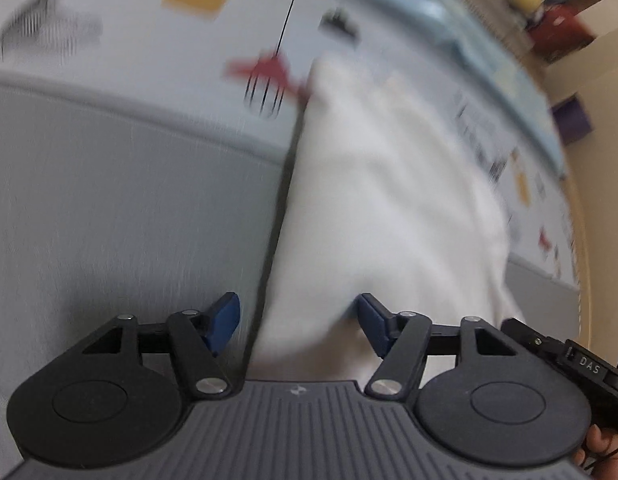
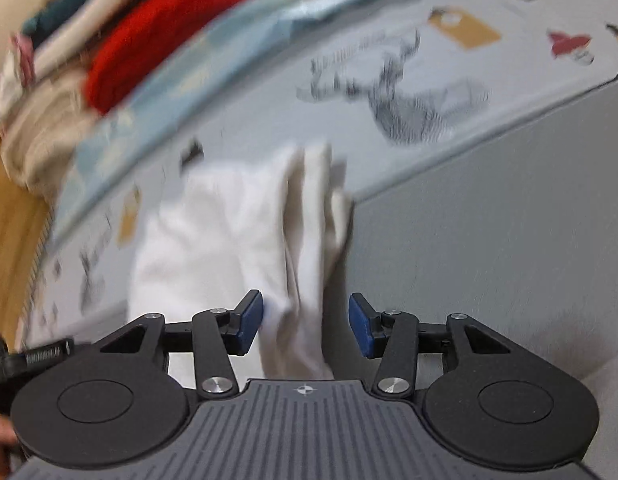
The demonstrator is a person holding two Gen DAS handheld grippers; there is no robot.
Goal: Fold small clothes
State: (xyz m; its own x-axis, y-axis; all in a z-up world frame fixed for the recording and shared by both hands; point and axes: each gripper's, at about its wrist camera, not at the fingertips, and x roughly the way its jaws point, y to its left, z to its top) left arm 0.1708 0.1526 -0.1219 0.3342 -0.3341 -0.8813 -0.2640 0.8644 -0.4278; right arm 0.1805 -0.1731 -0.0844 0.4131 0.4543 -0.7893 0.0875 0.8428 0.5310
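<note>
— Fingers first: how did yours stand?

— Both pairs stood apart. On my left gripper [image 1: 297,322] the blue pads [image 1: 225,320] had a wide gap, and the near end of the white garment [image 1: 373,208] lay in that gap, close against the right-hand pad; I could not tell whether it touched. Nothing was pinched. My right gripper [image 2: 305,326] was likewise parted, the same white garment's [image 2: 237,240] folded edge running down between its pads with clear space on the right side.

— And where did the cloth lie?

— On the grey printed bedsheet [image 1: 149,20], straight ahead of both sets of fingers. Its long axis ran away from me, near end under the fingertips, far end toward the sheet's pale blue border [image 2: 157,92].

— Which hand was nearer?

— Hard to call; both views were blurred. Each had the near hem at its tips, the left toward one long edge, the right toward the doubled edge.

— So the next move?

— I judged it a pinch on the near end by both, then carrying it forward along that axis. The pile of clothes [image 2: 109,40] sat well beyond.
</note>
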